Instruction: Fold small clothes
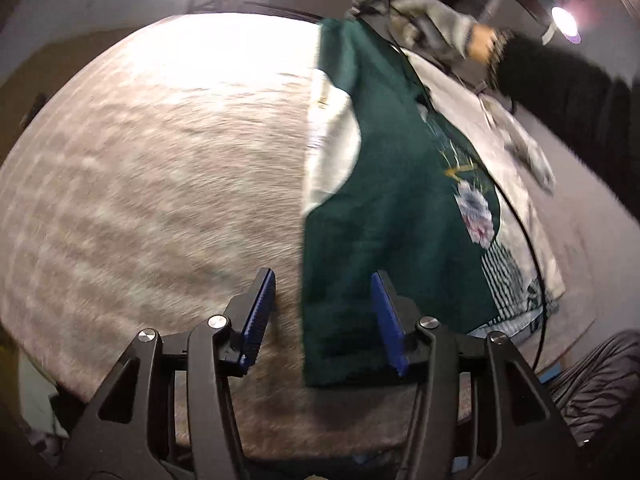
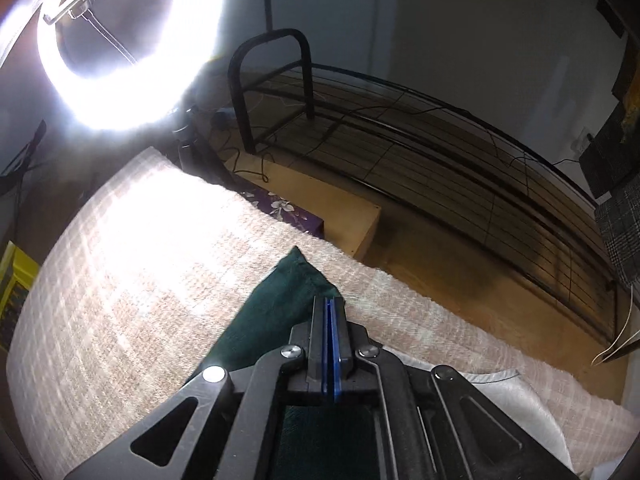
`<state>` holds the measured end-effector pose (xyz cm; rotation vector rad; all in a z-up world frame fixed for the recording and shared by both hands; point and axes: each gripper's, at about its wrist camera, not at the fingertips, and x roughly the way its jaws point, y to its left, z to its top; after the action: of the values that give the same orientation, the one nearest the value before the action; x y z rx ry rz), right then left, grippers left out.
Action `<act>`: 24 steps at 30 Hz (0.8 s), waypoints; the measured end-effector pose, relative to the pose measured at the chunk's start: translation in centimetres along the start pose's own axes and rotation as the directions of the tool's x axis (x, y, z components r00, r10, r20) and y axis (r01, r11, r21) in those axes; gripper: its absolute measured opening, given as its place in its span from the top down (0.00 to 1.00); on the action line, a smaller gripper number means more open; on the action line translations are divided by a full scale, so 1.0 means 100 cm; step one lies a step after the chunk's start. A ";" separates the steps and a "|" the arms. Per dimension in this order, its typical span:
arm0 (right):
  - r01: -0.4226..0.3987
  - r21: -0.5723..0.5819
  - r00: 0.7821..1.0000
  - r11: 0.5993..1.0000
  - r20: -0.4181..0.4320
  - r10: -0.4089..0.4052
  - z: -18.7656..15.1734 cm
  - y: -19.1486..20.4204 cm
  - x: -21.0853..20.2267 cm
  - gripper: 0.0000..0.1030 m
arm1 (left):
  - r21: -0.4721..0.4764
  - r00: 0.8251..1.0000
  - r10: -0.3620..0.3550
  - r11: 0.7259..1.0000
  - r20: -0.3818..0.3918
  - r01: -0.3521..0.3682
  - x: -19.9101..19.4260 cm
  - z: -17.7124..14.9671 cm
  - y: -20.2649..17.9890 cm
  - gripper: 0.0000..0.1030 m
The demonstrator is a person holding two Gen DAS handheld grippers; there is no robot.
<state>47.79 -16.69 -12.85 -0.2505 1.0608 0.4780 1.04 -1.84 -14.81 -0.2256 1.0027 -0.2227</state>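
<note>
The garment [image 1: 372,184] lies on the blanket [image 1: 160,160], stretching from the left gripper [image 1: 324,312] to the far edge; the right gripper [image 2: 329,312] sits over its far corner; a ring light [image 2: 132,44] stands beyond the blanket; a wire rack [image 2: 420,140] stands on the floor behind.

The dark green garment [image 1: 392,184] bears white sleeves, a floral print and striped trim, lying on a beige-and-white checked blanket [image 1: 160,168], beside a purple flowered box [image 2: 290,212].
</note>
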 end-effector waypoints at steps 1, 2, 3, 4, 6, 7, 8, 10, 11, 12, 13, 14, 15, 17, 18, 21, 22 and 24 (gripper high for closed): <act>-0.015 0.012 1.000 1.000 0.007 0.015 0.001 0.000 0.000 1.00 | 0.031 1.000 0.022 0.999 0.002 -0.022 0.006 0.001 -0.007 0.51; -0.023 0.018 1.000 1.000 0.011 0.023 0.001 0.001 -0.002 1.00 | 0.066 0.998 0.058 0.996 0.018 -0.059 0.008 0.000 -0.013 0.59; -0.035 0.021 0.999 0.999 0.013 0.034 0.002 0.002 -0.002 1.00 | 0.087 0.995 0.093 0.992 0.028 -0.095 0.010 0.001 -0.016 0.89; -0.034 0.016 0.999 0.999 0.012 0.034 0.004 0.004 -0.001 1.00 | 0.099 0.991 0.125 0.987 0.036 -0.128 0.011 0.002 -0.016 0.98; -0.033 -0.004 0.999 0.999 0.009 0.033 0.007 0.011 0.002 1.00 | 0.050 0.996 0.090 0.995 0.028 -0.091 0.011 0.005 -0.006 0.99; -0.031 -0.011 0.999 0.999 0.013 0.032 0.009 0.013 0.003 1.00 | 0.016 0.996 0.086 0.996 0.032 -0.087 0.011 0.006 -0.001 1.00; -0.034 -0.011 0.999 0.999 0.019 0.034 0.010 0.015 0.003 1.00 | -0.005 0.995 0.093 0.996 0.041 -0.093 0.009 0.006 0.002 1.00; -0.062 0.009 0.996 0.998 0.058 0.062 0.017 0.015 -0.001 1.00 | -0.071 0.992 0.109 0.992 0.070 -0.104 0.003 0.005 0.013 1.00; -0.086 0.027 0.993 0.996 0.079 0.084 0.018 0.014 -0.004 1.00 | -0.094 0.990 0.119 0.989 0.081 -0.111 0.001 0.005 0.018 1.00; -0.105 0.045 0.990 0.993 0.103 0.100 0.020 0.011 -0.007 1.00 | -0.113 0.989 0.123 0.987 0.085 -0.113 0.001 0.006 0.023 1.00; -0.103 0.062 0.989 0.993 0.116 0.096 0.022 0.008 -0.006 1.00 | -0.126 0.991 0.114 0.986 0.071 -0.105 0.005 0.006 0.025 1.00; -0.097 0.069 0.990 0.993 0.109 0.090 0.023 0.006 -0.002 1.00 | -0.133 0.992 0.115 0.985 0.056 -0.106 0.007 0.005 0.027 1.00; -0.095 0.072 0.992 0.993 0.085 0.088 0.024 0.006 0.006 1.00 | -0.132 0.991 0.120 0.985 0.053 -0.113 0.009 0.004 0.027 1.00; -0.106 0.067 0.993 0.992 0.060 0.102 0.022 0.009 0.016 0.96 | -0.126 0.991 0.116 0.986 0.060 -0.108 0.006 0.006 0.026 1.00; -0.087 0.045 0.995 0.995 0.046 0.085 0.022 0.014 0.020 0.79 | -0.124 0.992 0.108 0.987 0.062 -0.100 0.005 0.006 0.025 1.00; -0.005 0.019 1.000 1.000 0.024 0.005 0.021 0.018 0.024 0.45 | -0.120 0.996 0.082 0.990 0.045 -0.076 0.005 0.006 0.024 0.99; -0.001 0.015 1.000 1.000 0.020 0.001 0.021 0.019 0.023 0.49 | -0.120 0.997 0.067 0.991 0.029 -0.063 0.008 0.008 0.022 0.97; -0.004 0.013 1.000 1.000 0.018 0.004 0.014 0.019 0.013 0.53 | -0.124 0.999 0.047 0.991 0.026 -0.043 0.009 0.009 0.021 0.78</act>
<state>48.41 -14.10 -13.30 -0.2320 1.0467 0.4763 2.39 0.01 -15.66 -0.3179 0.9933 -0.1162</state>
